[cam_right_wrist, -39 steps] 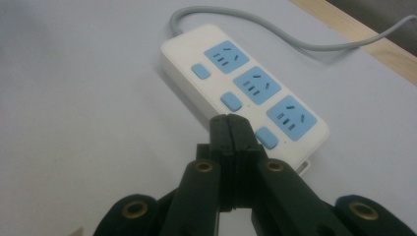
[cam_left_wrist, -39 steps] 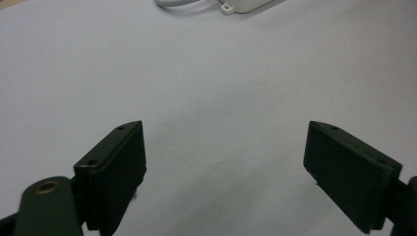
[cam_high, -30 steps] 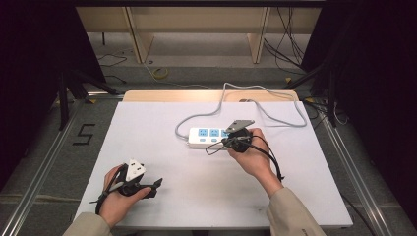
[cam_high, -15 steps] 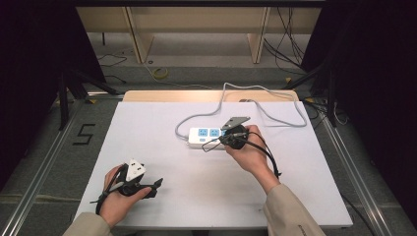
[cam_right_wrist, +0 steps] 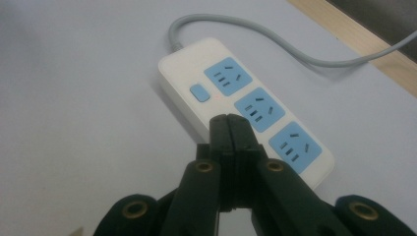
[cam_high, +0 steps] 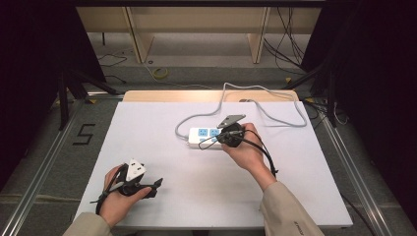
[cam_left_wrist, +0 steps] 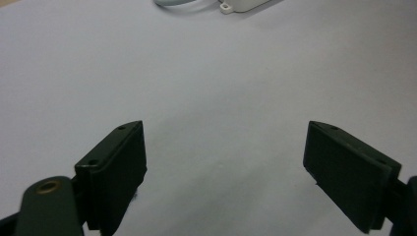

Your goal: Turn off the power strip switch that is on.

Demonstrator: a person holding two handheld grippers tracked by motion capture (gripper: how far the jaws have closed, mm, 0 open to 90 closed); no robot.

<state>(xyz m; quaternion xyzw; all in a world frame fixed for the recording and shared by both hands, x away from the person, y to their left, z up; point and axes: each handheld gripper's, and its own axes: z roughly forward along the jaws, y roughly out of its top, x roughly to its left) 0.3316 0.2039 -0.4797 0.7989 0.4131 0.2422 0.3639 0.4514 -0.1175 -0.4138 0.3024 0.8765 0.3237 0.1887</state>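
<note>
A white power strip [cam_high: 209,137] with blue sockets and a blue switch [cam_right_wrist: 198,92] lies near the middle of the white table; its grey cable [cam_high: 255,98] loops off to the back right. My right gripper [cam_right_wrist: 229,122] hovers just over the strip's near edge, jaws pressed together with nothing between them. In the high view that right gripper [cam_high: 223,139] sits over the strip's right part. Far from the strip, at the front left, my left gripper [cam_high: 156,186] rests low over the bare table, its jaws spread wide and empty [cam_left_wrist: 223,162].
The white table top [cam_high: 147,128] has a wooden strip [cam_high: 162,96] along its far edge. Beyond it stand wooden shelf legs [cam_high: 137,34] and loose cables [cam_high: 160,73] on the floor. Metal rails [cam_high: 44,157] run along both sides.
My right gripper has slid left along the power strip toward its switch end. The left gripper has stayed put.
</note>
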